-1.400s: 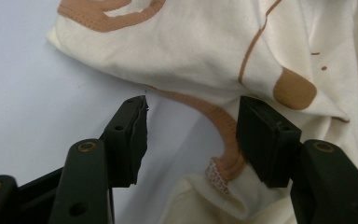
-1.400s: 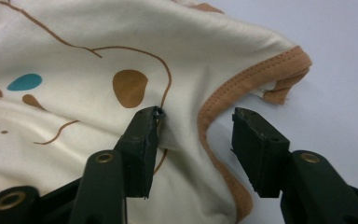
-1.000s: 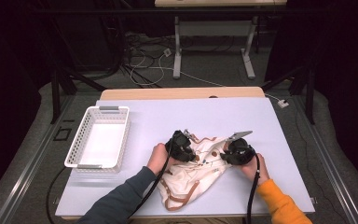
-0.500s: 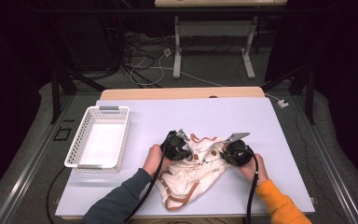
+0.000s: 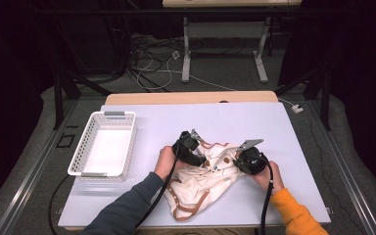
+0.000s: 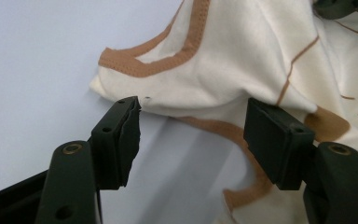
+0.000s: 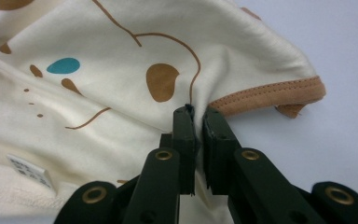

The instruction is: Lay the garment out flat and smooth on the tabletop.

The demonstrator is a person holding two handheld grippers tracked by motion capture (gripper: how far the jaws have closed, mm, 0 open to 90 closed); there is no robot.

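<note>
Left tongs (image 6: 191, 126) just opened, released, straddling a fold; right tongs (image 7: 199, 122) at 3 o'clock clamp the crumpled cream, brown-trimmed garment (image 5: 200, 183).

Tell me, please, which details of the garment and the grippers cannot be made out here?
- Garment: its type, crumpled in the high view.
- Label: print too small in the right gripper view.
- Left gripper: jaws just opening; whether the right pad touches cloth is unclear.
- Basket: mesh too fine in the high view.
</note>
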